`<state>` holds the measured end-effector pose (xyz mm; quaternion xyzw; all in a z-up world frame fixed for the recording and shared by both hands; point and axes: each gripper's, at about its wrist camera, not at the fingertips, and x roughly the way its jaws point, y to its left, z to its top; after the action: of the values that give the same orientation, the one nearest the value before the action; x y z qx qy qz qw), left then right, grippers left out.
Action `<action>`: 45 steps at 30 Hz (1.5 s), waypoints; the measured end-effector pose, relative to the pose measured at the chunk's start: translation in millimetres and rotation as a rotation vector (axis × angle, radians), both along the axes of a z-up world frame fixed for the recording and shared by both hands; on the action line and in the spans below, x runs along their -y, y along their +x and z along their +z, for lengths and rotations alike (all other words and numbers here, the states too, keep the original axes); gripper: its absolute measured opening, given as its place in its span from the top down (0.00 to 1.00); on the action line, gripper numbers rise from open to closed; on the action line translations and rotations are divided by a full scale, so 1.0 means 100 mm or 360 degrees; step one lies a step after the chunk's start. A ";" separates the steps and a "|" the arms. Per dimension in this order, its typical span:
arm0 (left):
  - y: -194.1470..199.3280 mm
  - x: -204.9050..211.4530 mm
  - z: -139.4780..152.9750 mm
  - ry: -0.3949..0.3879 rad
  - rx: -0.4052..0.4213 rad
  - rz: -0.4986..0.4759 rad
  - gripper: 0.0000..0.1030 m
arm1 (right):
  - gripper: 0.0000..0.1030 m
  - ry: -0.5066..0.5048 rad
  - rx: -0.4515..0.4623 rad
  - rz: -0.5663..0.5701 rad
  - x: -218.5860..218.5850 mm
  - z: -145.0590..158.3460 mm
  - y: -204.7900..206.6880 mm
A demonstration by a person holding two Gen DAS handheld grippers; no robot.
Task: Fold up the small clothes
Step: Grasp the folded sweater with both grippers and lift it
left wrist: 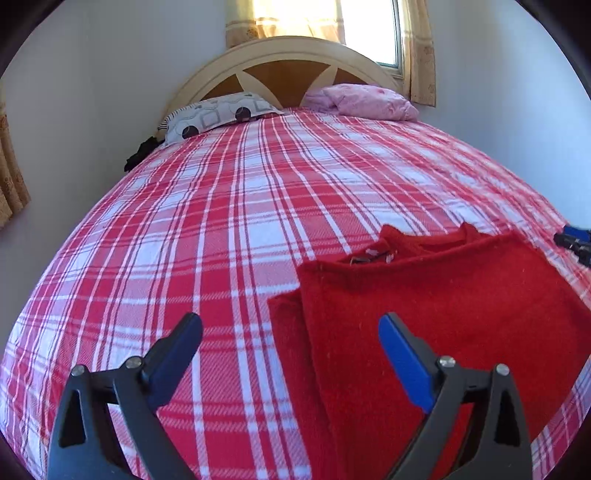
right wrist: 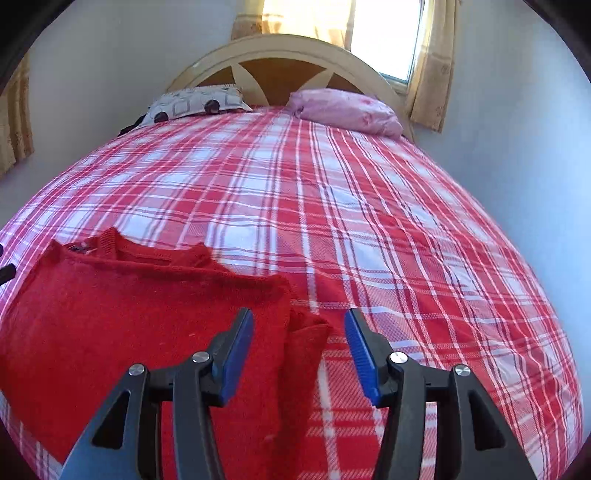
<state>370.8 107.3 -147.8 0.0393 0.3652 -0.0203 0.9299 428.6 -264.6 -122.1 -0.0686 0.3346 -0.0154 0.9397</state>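
A bed with a red-and-white plaid cover (left wrist: 229,206) fills both views, with white walls on either side. At the far end stand an arched cream headboard (left wrist: 284,55), a grey patterned pillow (left wrist: 218,114) on the left and a pink pillow (left wrist: 365,101) on the right. A curtained window (right wrist: 388,33) lets in bright light behind the headboard.

The red sweater (left wrist: 443,302) lies flat on the near part of the cover, folded into a rough rectangle. Its neckline points toward the headboard, and its long axis runs near to far. A folded layer projects along its left edge and another along its right edge. A small label (left wrist: 373,255) shows inside the neck opening; its writing is too small to read.

The left gripper (left wrist: 290,334) hovers above the sweater's left edge, jaws spread wide, holding nothing. The right gripper (right wrist: 299,328) hovers above the sweater's right edge, jaws also spread and holding nothing.
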 end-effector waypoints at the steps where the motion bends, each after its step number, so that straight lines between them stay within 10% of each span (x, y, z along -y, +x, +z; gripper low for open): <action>1: -0.04 0.02 -0.02 0.0011 -0.0004 -0.0004 0.04 | 0.48 0.0003 0.0008 0.0033 -0.07 0.02 -0.07; 17: -0.23 -0.28 -0.37 -0.0156 -0.0184 0.0049 0.00 | 0.46 -0.0235 -0.0067 0.0967 -2.29 -0.53 -1.34; 24: -0.15 -0.52 -0.38 -0.0483 -0.0221 0.0068 0.00 | 0.45 -0.0504 0.0026 0.1028 -2.79 -0.74 -1.52; 36: 0.40 -0.30 -0.44 -0.0614 -0.0360 -0.0145 0.02 | 0.45 -0.0553 0.0049 0.1008 -3.08 -0.81 -1.39; 38: 0.44 -0.26 -0.48 -0.0578 -0.0355 -0.0141 0.03 | 0.66 -0.0538 0.0040 0.1009 -3.09 -0.81 -1.35; 40: 0.44 -0.22 -0.47 -0.0533 -0.0335 -0.0166 0.16 | 0.79 -0.0533 0.0027 0.0996 -3.07 -0.81 -1.32; 42: 0.45 -0.24 -0.44 -0.0551 -0.0325 -0.0200 0.79 | 0.84 -0.0499 0.0040 0.0992 -3.03 -0.77 -1.25; 45: 0.46 -0.31 -0.37 -0.0669 -0.0332 -0.0198 0.85 | 0.85 -0.0404 0.0075 0.0993 -2.93 -0.66 -1.28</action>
<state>416.5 138.7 -184.9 -0.1350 0.4438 -0.1571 0.8718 301.0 28.8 -187.8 -0.2839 0.2709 0.2299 0.8906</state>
